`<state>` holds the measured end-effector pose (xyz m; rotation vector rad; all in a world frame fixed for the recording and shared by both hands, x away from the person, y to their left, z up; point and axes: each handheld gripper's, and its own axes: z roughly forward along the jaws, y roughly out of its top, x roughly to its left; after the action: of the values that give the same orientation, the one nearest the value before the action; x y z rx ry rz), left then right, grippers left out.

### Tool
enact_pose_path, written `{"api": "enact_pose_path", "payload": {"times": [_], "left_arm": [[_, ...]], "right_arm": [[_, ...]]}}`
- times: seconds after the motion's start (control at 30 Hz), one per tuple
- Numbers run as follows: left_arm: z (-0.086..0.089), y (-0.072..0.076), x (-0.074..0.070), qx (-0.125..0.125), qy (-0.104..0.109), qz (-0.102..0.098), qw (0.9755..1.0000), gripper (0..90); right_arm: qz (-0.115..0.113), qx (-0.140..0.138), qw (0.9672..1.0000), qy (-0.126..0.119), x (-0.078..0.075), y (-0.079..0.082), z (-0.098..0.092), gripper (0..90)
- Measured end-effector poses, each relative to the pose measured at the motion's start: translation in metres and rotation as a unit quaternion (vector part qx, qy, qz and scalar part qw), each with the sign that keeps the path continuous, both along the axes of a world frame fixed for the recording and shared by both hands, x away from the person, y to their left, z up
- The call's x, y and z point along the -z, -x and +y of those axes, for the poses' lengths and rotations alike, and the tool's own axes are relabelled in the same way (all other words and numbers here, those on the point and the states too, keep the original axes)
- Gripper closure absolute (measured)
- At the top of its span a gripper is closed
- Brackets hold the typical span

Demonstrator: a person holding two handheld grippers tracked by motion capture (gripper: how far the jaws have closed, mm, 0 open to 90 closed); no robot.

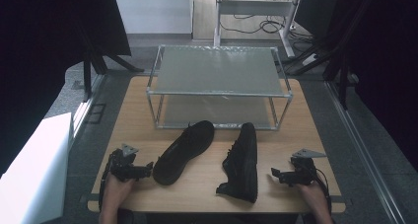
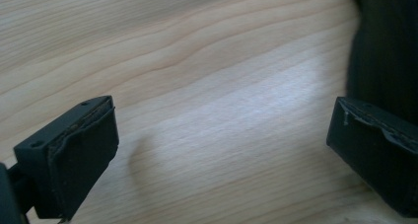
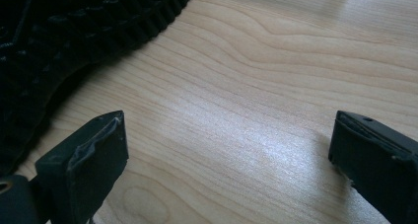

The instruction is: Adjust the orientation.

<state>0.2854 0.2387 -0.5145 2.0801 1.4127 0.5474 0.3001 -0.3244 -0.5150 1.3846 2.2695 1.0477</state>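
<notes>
Two black shoes lie on the wooden table point(image 1: 296, 120). The left shoe point(image 1: 183, 152) stands upright and diagonal, toe toward the rack. On its side lies the right shoe point(image 1: 241, 162), its treaded sole point(image 3: 74, 26) toward my right gripper. My left gripper point(image 1: 146, 170) rests near the table's front left, just left of the left shoe's heel point(image 2: 384, 46), and is open over bare wood point(image 2: 222, 130). At the front right, my right gripper point(image 1: 275, 174) sits a little right of the tipped shoe, open with nothing between its fingers point(image 3: 226, 135).
A two-level metal rack point(image 1: 217, 93) with grey shelves stands at the back of the table, just beyond the shoes' toes. A white panel point(image 1: 34, 169) is off the table's left side. Dark curtains flank both sides. Cables and a frame lie on the floor behind.
</notes>
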Motion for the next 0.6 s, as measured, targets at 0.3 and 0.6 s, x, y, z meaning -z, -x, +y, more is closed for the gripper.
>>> {"api": "enact_pose_path", "payload": {"times": [0.3, 0.6], "left_arm": [[0.0, 0.004, -0.001, 0.007, -0.001, -0.004, 1.0, 0.6], [-0.019, 0.015, -0.003, 0.048, -0.003, 0.006, 0.9988, 0.0]], "right_arm": [[0.0, -0.001, 1.0, 0.002, 0.0, 0.0, 0.001, 1.8], [0.0, -0.003, 1.0, 0.003, 0.0, -0.002, 0.002, 2.1]]}}
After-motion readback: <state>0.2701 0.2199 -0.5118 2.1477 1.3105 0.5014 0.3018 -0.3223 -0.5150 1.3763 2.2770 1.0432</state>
